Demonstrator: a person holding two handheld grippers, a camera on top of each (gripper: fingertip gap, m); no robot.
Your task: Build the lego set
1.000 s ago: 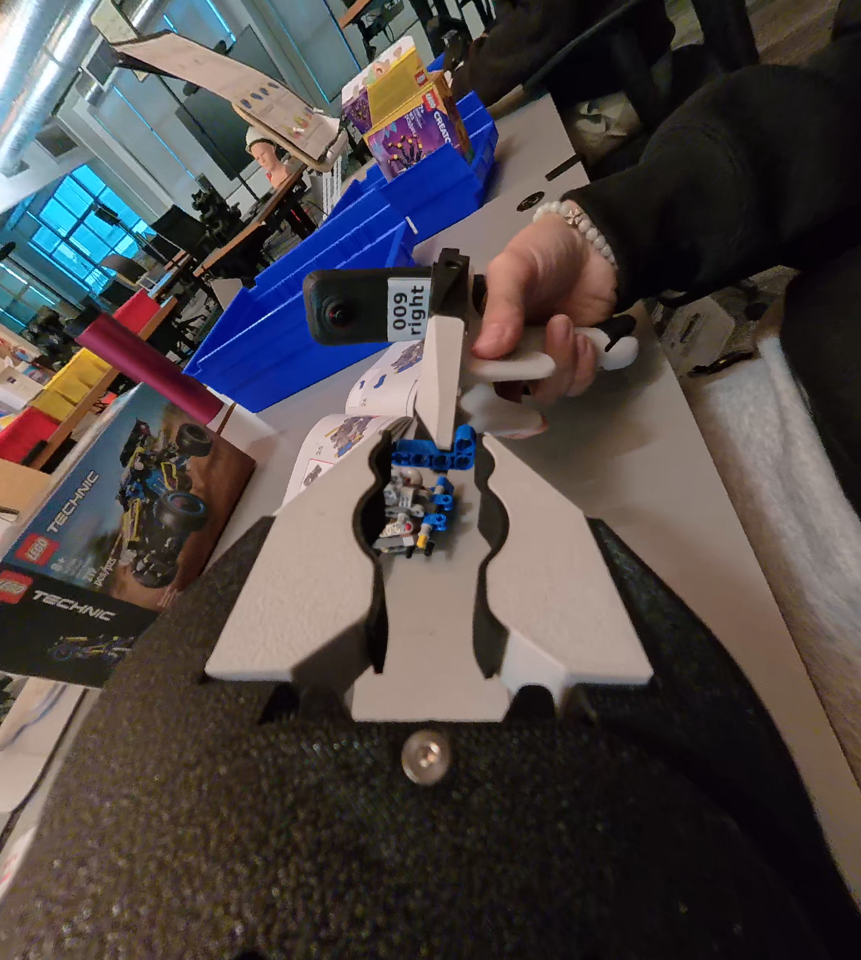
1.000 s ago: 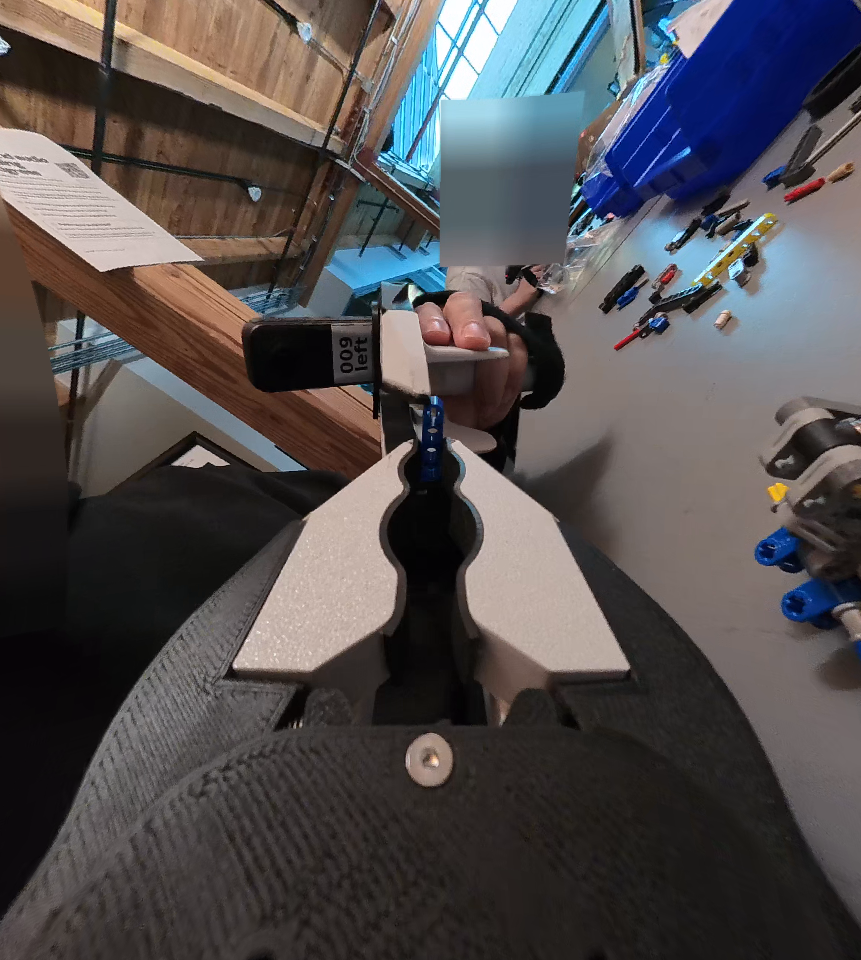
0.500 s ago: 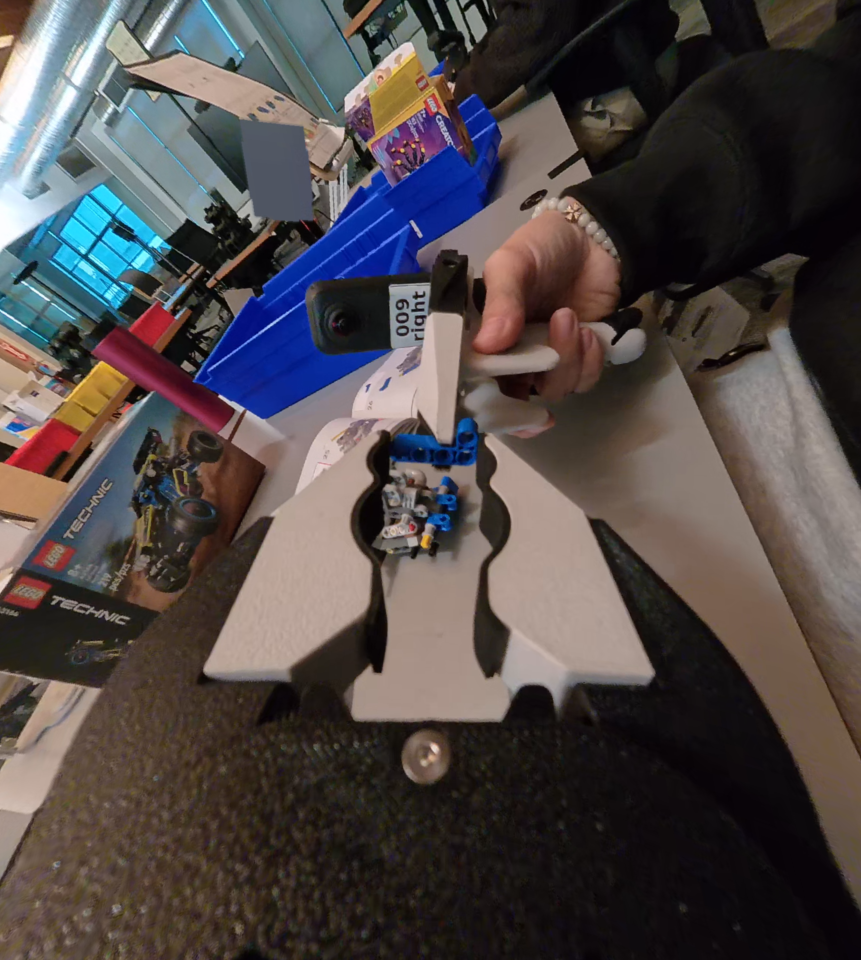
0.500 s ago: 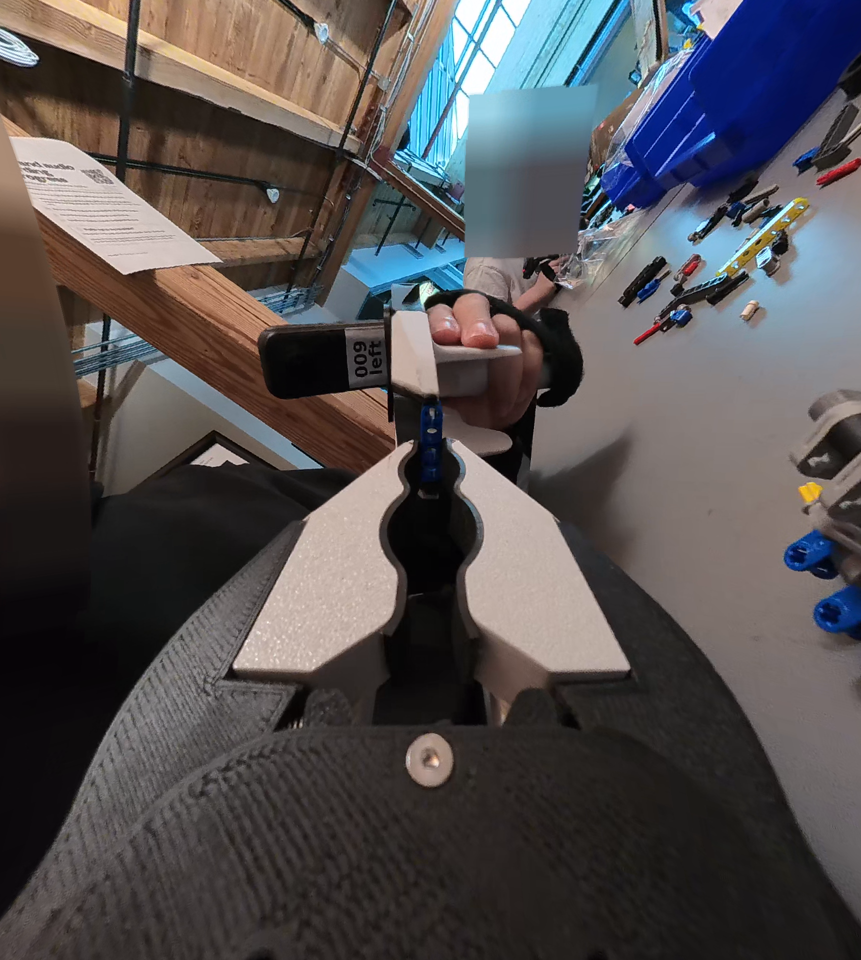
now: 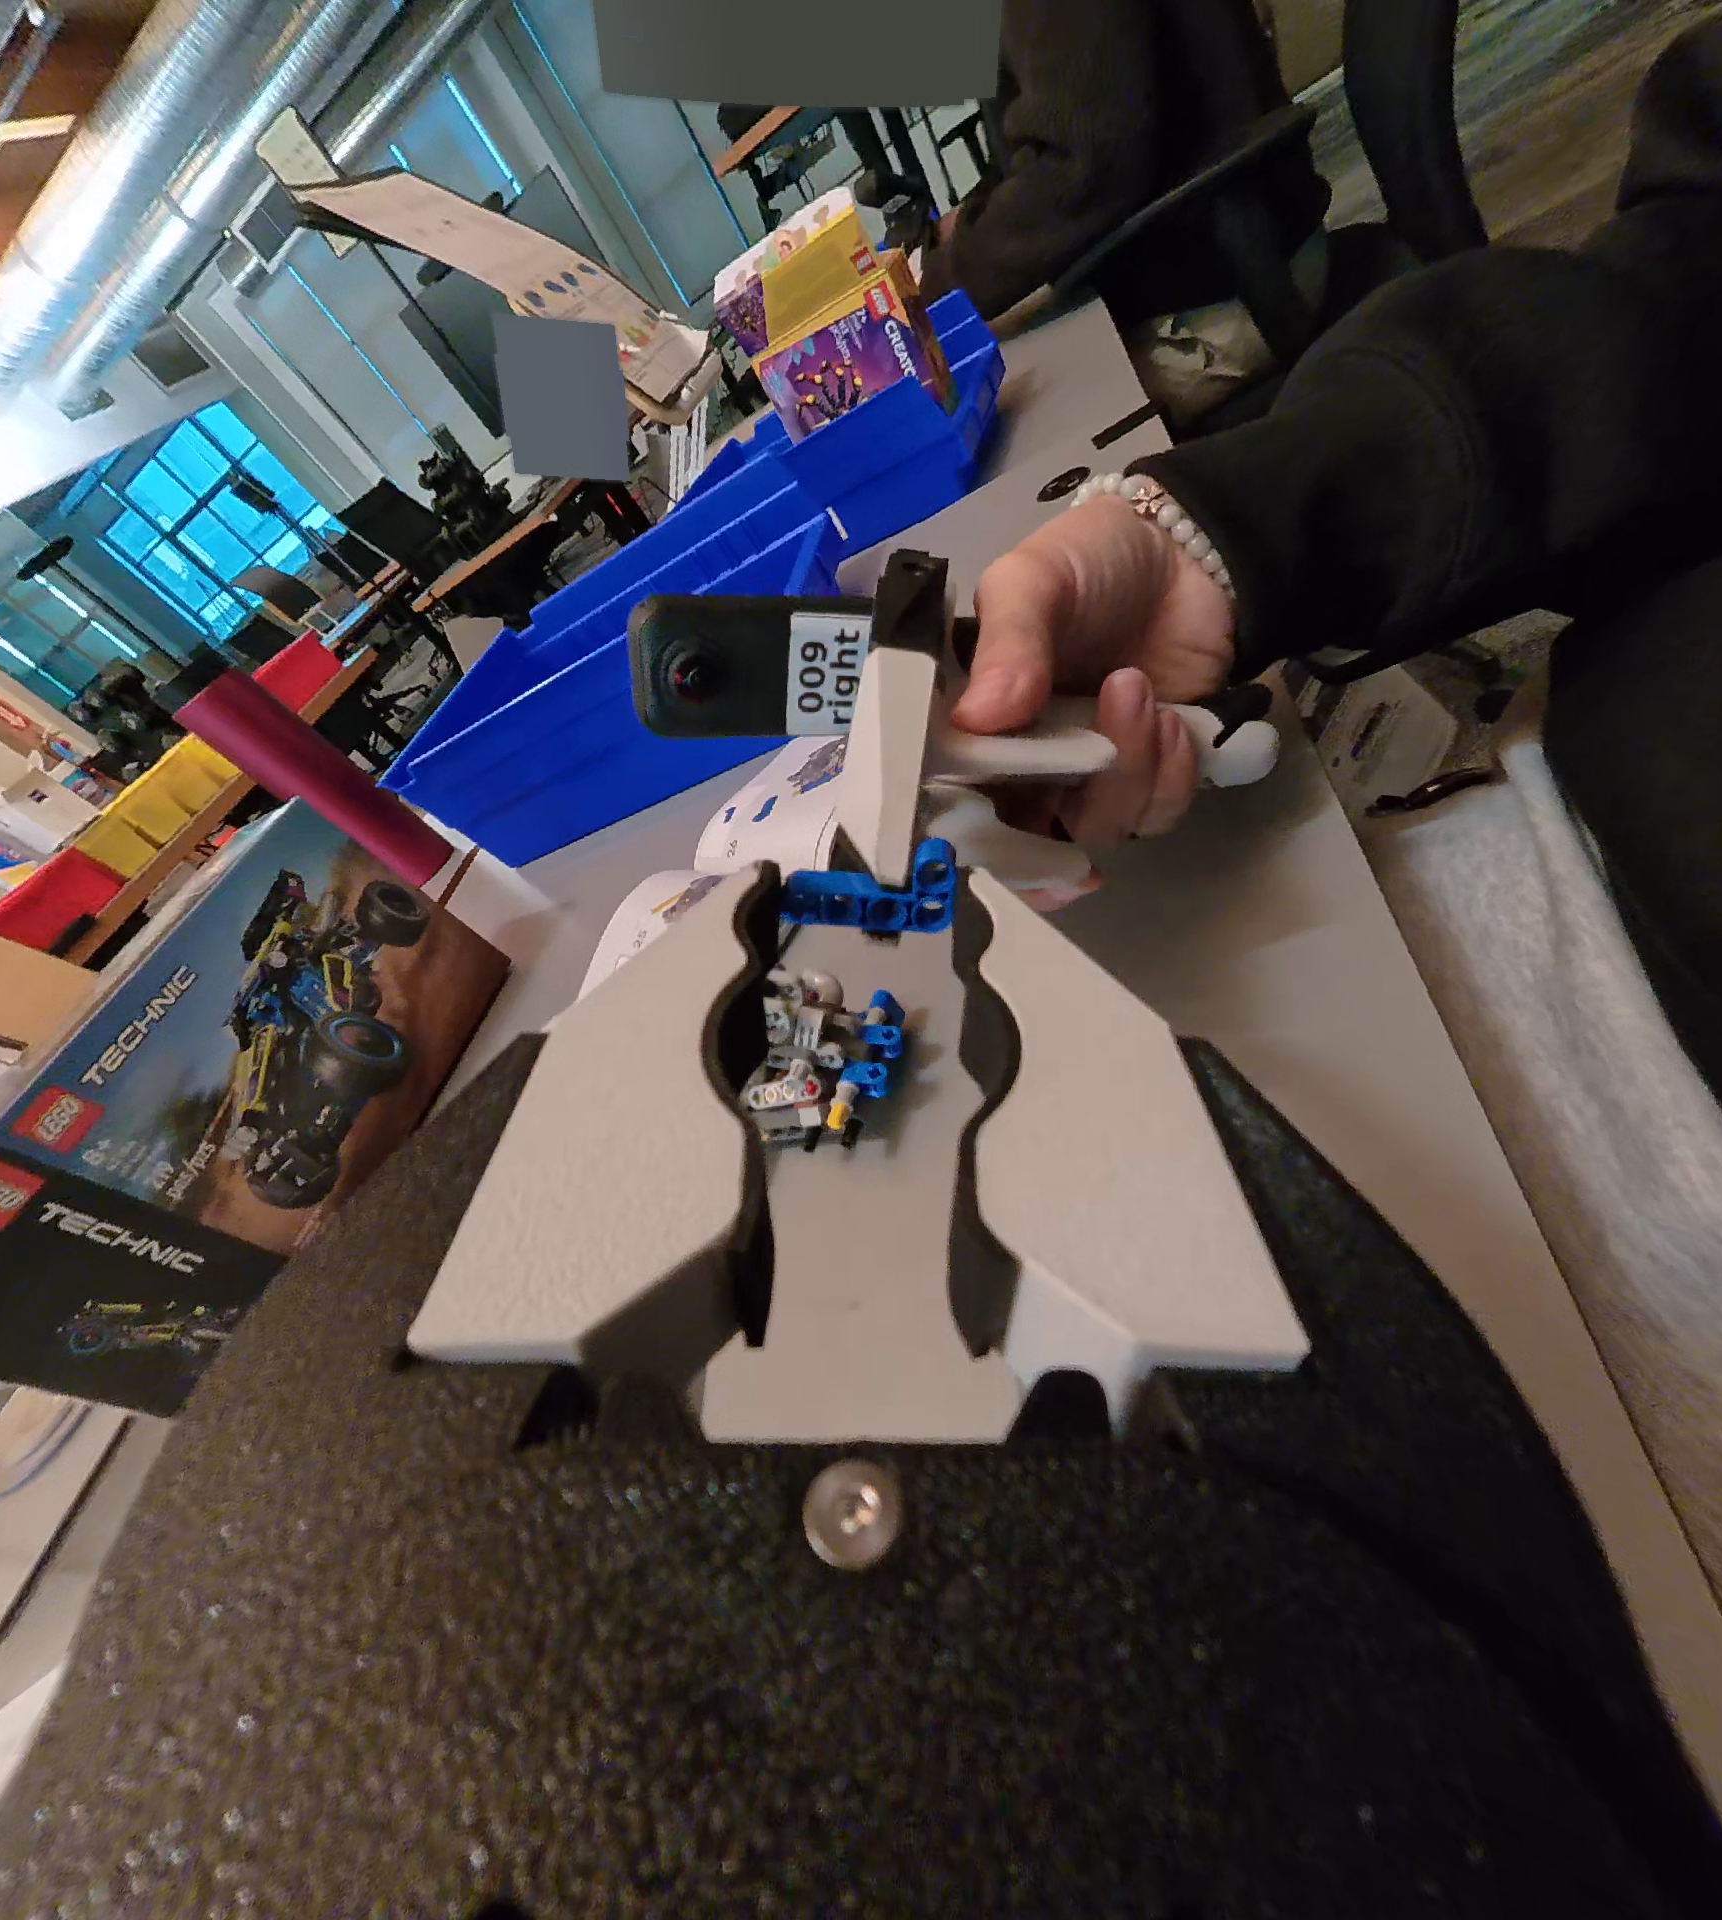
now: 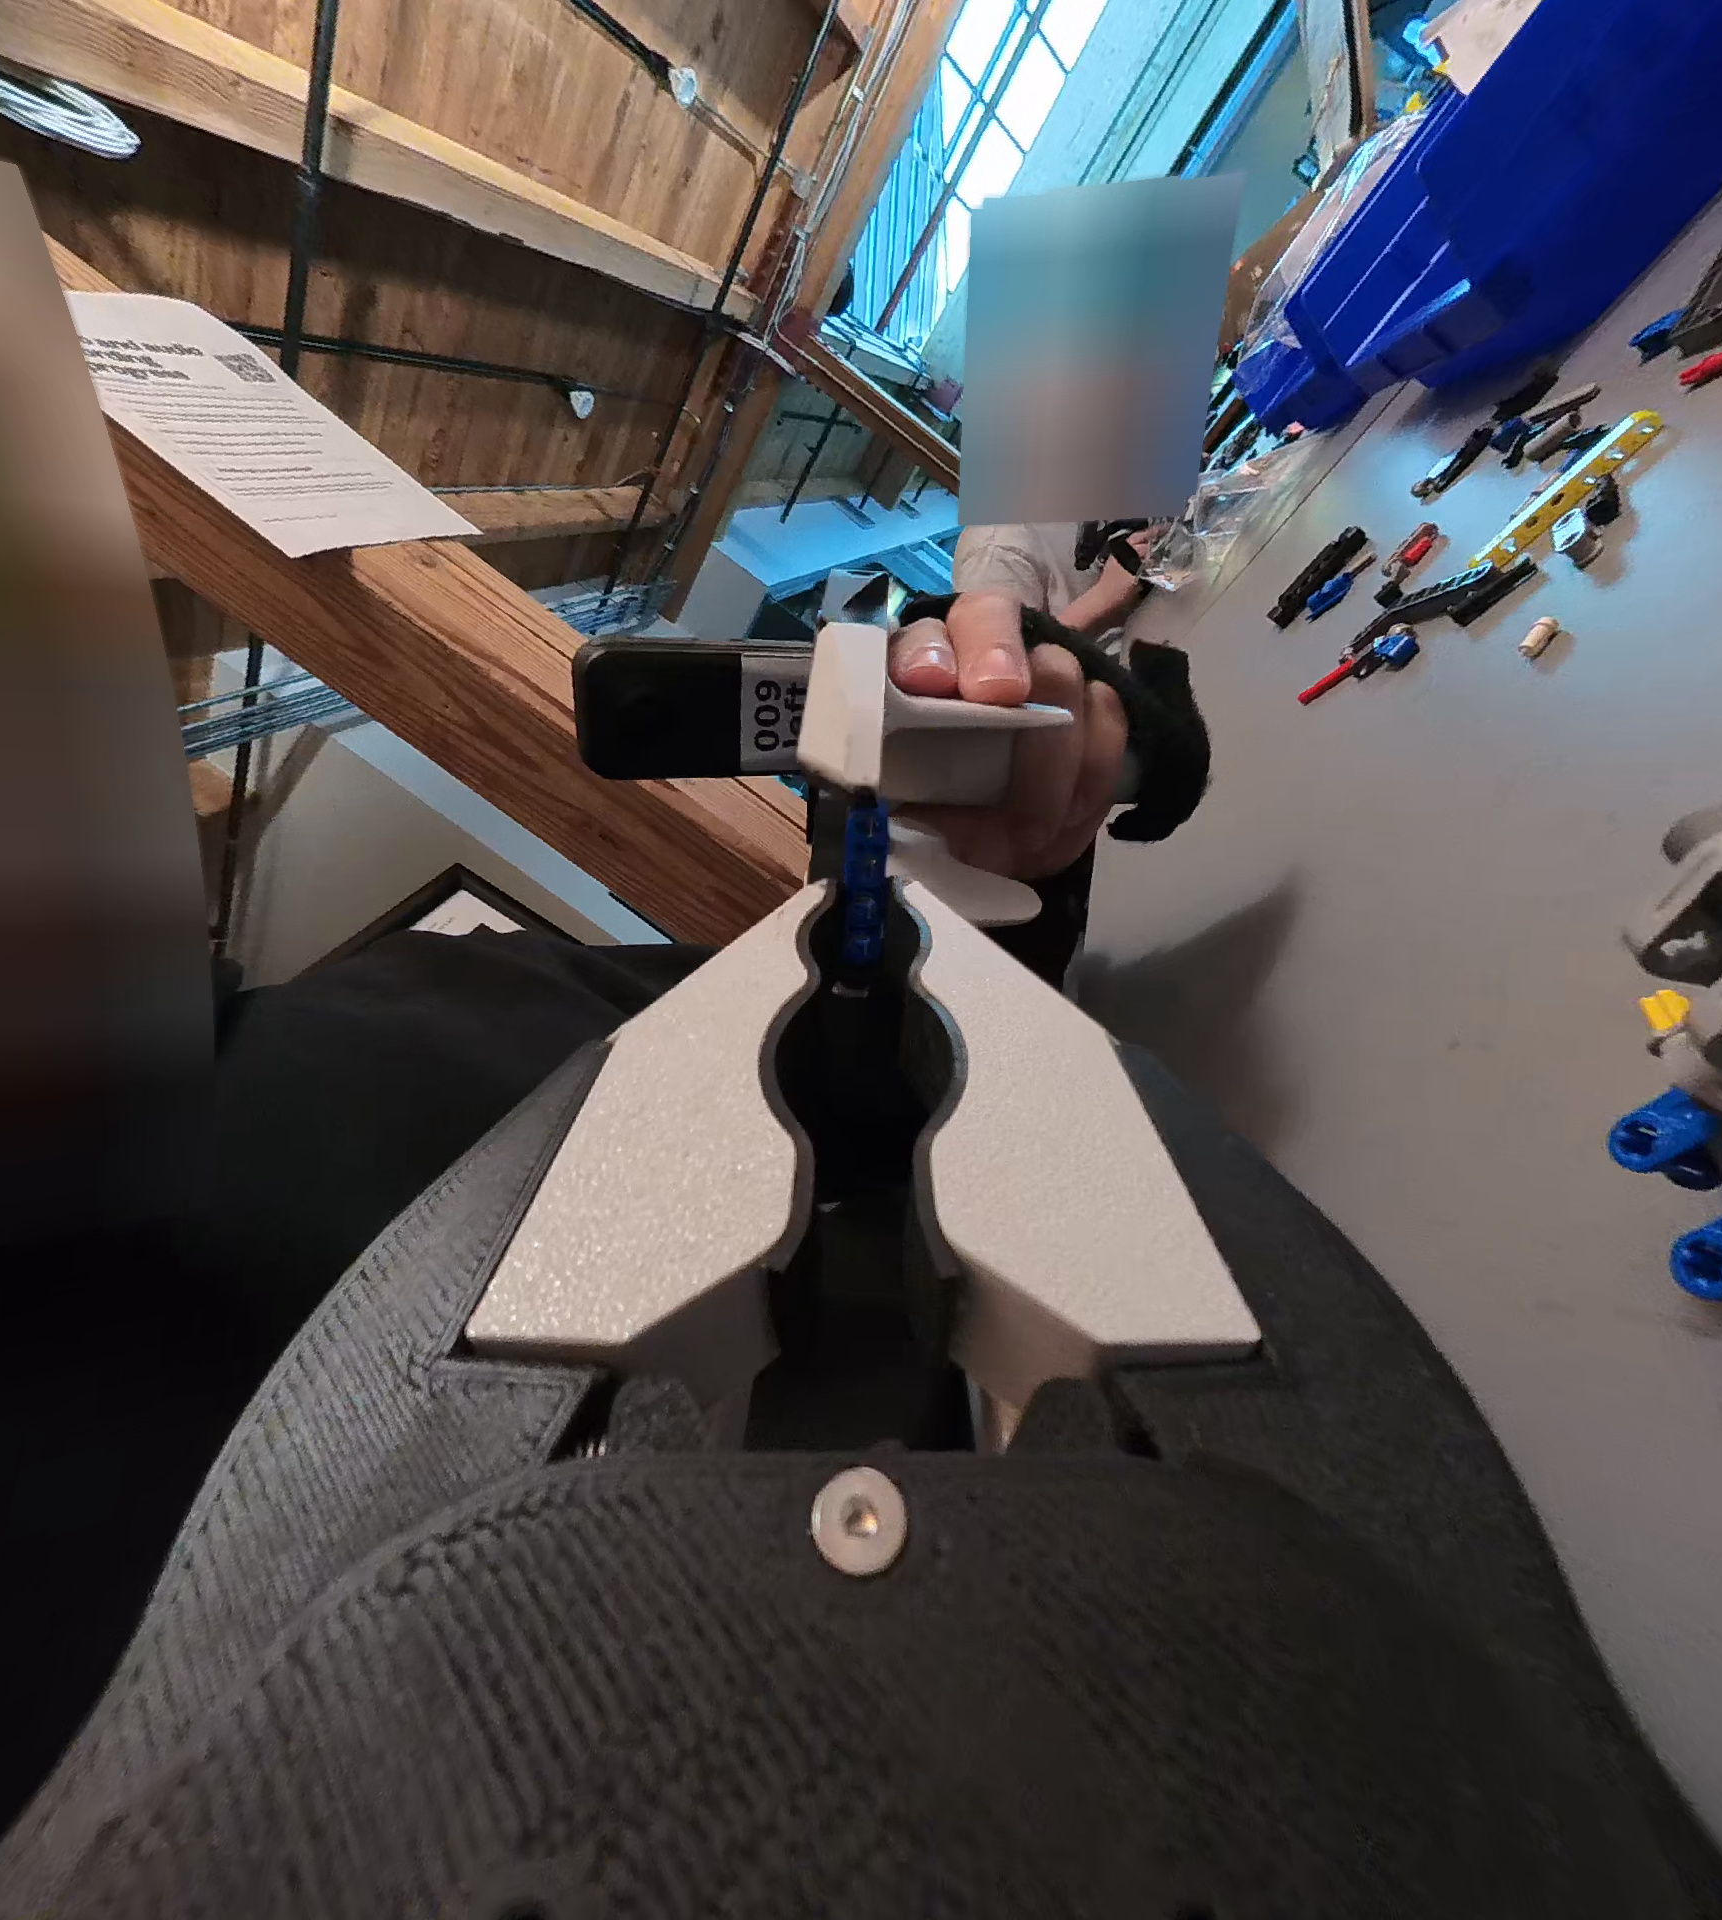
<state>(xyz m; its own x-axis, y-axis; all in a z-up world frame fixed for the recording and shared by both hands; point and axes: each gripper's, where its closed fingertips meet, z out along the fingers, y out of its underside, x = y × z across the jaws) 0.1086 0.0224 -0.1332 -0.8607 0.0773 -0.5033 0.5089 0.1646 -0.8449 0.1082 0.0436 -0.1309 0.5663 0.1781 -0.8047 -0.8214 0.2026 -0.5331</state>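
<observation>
The two claws meet over the table (image 5: 1200,997), nose to nose, with a small blue L-shaped beam (image 5: 872,902) between them. The right claw (image 6: 862,920) is pinched on the beam, which shows edge-on between its tips in its own camera. The left claw (image 5: 862,914) has its fingers spread wide; the beam sits across its mouth, but neither finger looks to be touching it (so I'd call it open and waiting, not holding).

Just behind the beam, resting on the table, is the half-built model (image 5: 821,1060): a small grey lump with blue pins, a yellow stub and what looks like a spring shock. From the right side it looms close, its blue pins (image 6: 1667,1143) poking out. That is all that is assembled, as far as I can see.

Plenty is left. Beyond the model, toward the blue bins (image 6: 1563,208), loose parts (image 6: 1439,592) lie scattered: a long yellow beam, black and red pins, odd blue bits. The open instruction booklet (image 5: 743,831) lies just past the beam, and the set's box (image 5: 202,1091) stands off to one side of the model, showing a wheeled buggy far bigger than the lump on the table. My guess is the build is early, and this beam goes on next.
</observation>
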